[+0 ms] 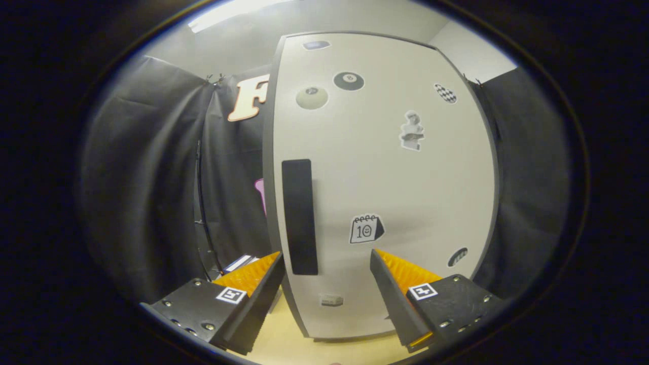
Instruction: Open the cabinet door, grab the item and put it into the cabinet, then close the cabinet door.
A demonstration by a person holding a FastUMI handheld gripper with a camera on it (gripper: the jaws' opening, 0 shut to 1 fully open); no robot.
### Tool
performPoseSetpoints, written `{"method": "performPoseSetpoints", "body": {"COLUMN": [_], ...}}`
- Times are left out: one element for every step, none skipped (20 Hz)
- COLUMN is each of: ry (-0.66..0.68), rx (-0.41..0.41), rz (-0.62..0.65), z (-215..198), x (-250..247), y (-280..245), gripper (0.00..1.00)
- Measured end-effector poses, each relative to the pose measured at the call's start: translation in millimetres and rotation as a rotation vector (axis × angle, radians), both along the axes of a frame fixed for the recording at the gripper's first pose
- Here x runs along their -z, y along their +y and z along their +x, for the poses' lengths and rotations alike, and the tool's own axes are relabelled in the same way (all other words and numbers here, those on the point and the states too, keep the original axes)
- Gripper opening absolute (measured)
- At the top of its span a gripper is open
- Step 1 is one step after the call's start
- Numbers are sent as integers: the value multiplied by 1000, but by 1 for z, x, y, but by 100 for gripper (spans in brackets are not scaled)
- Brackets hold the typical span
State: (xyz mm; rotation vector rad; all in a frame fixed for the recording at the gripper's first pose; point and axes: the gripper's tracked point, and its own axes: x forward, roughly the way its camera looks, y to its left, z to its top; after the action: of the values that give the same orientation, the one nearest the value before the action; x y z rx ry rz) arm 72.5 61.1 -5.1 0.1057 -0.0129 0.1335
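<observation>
A white cabinet door with several stickers stands shut right ahead of me. A tall black handle runs down its left side, near the door's left edge. My gripper is open, close in front of the door. The lower end of the handle lies between the fingers, nearer the left fingertip. The right fingertip sits just below a calendar sticker. Nothing is held between the fingers.
The cabinet stands on a pale wooden surface. Black cloth hangs to the left and right of the cabinet. A small flat object lies behind the left finger, beside the cabinet's left edge.
</observation>
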Motion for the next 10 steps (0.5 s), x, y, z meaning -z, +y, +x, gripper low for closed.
{"method": "performPoseSetpoints", "body": {"ry": [5, 0, -7, -14, -18, -15, -12, -10, -9, -7], "rx": [8, 17, 30, 41, 53, 67, 83, 99, 117, 126], "rz": [3, 2, -2, -6, -9, -13, -14, -18, -20, -24], "z": [-15, -31, -46, -62, -78, -94, -110, -125, -141, -153], "x": [-1, -4, -8, -12, -14, -16, -17, -18, -17, -16], "y": [-6, -13, -20, -28, -36, -44, -53, -62, -71, -77], "gripper": [100, 100, 100, 100, 100, 100, 100, 100, 100, 100]}}
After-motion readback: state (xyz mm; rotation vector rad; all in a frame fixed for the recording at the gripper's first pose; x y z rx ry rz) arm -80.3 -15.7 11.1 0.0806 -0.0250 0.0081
